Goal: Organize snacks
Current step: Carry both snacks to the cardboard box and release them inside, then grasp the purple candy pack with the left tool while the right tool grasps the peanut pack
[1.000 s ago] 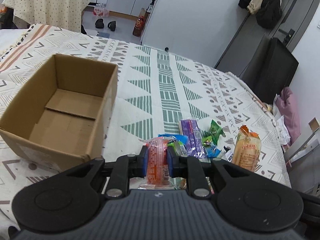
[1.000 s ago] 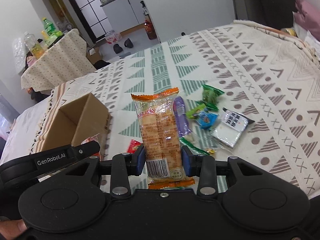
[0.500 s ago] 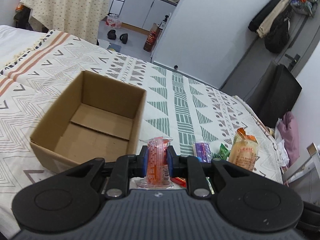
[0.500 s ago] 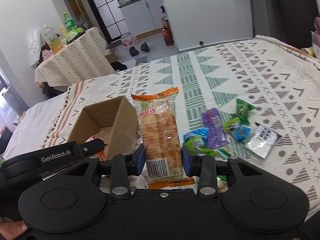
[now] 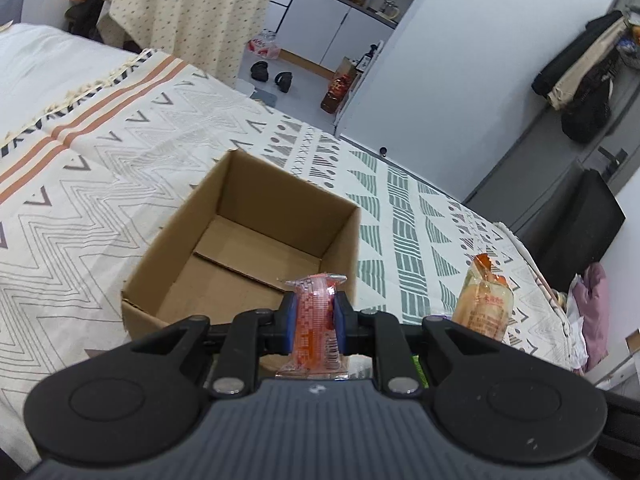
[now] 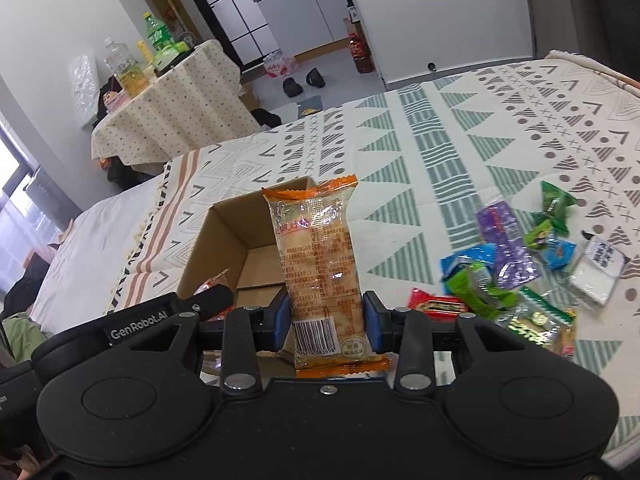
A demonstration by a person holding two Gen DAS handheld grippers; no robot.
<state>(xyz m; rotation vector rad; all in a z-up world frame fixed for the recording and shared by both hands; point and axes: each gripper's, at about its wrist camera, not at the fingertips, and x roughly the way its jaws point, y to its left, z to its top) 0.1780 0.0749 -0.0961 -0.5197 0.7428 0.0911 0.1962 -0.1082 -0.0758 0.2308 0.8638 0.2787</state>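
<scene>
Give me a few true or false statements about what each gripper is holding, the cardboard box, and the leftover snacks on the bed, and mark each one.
1. The left gripper is shut on a small red-orange snack packet. True.
2. The right gripper is open with nothing in it. False: it is shut on an orange-trimmed clear cake packet.
3. The cardboard box already holds several snacks. False: its floor shows bare cardboard.
4. A pile of loose snacks lies on the patterned bedspread, outside the box. True.
5. The box's top is open. True.
</scene>
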